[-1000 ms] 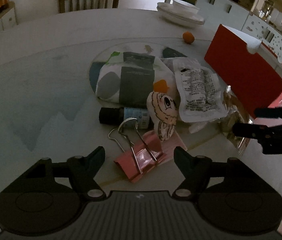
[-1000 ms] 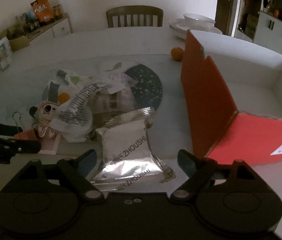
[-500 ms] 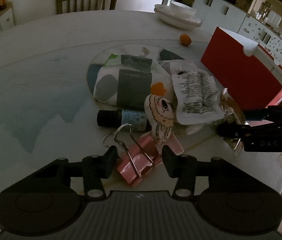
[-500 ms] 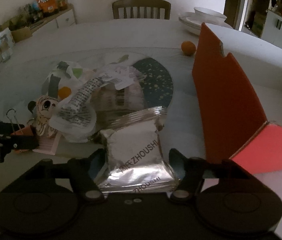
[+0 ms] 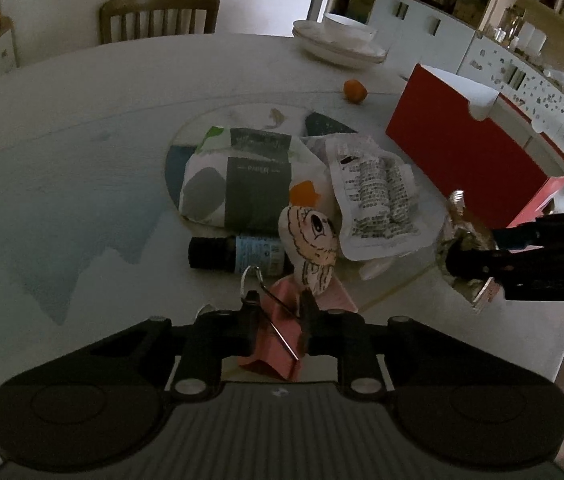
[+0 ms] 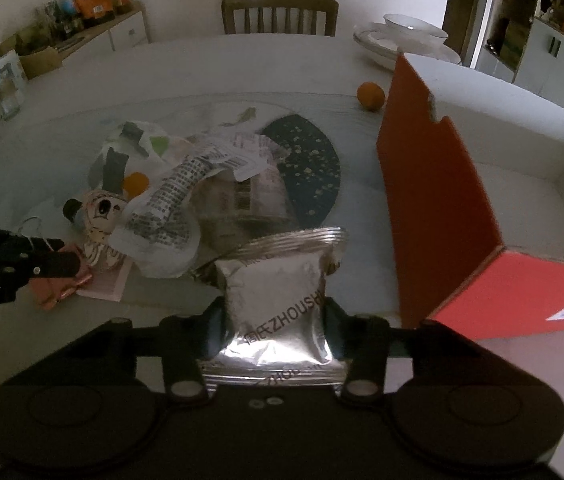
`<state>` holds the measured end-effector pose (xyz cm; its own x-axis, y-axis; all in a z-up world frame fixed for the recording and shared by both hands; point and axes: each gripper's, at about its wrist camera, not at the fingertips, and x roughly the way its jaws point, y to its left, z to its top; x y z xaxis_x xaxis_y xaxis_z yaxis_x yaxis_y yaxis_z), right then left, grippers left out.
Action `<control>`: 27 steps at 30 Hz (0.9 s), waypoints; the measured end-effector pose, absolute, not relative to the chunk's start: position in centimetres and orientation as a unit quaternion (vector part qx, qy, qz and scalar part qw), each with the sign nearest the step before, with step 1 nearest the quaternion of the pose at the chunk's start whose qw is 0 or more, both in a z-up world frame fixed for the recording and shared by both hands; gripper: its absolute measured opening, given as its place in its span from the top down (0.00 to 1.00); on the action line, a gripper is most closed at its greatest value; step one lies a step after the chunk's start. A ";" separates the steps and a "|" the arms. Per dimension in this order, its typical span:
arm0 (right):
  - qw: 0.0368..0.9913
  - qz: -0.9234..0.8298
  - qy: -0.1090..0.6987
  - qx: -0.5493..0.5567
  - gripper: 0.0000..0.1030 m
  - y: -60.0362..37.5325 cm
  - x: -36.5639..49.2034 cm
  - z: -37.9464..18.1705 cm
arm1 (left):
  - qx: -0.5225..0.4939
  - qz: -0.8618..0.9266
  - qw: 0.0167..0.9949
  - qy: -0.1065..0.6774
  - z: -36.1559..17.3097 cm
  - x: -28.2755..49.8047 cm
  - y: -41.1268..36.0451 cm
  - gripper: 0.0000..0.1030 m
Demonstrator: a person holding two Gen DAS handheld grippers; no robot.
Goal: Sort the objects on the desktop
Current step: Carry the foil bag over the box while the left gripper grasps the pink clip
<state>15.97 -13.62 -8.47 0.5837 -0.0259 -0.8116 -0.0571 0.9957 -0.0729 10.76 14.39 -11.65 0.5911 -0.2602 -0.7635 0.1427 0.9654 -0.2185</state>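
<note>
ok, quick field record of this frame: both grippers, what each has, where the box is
left gripper: fingers closed on the pink binder clip, low over the table
right gripper: fingers closed on the silver foil pouch
red box: open, white inside, on the right side of the table, beside the pouch
remaining pile: patterned bag, printed white sachet, dark bottle, cartoon plush
loose: orange near the box's far end
far edge: stacked white dishes

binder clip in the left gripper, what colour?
Pink body with silver wire handles; the binder clip shows best in the left wrist view.
</note>
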 end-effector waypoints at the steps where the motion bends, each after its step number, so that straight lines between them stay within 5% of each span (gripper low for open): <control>1: 0.889 0.011 0.455 -0.042 0.54 -13.7 15.8 -8.1 | -0.069 -0.113 0.890 0.437 -11.5 10.7 14.4 0.85; 27: 0.892 0.046 0.449 0.002 0.54 -19.6 13.5 1.5 | -0.098 -0.112 0.908 0.391 -3.1 10.1 10.2 0.89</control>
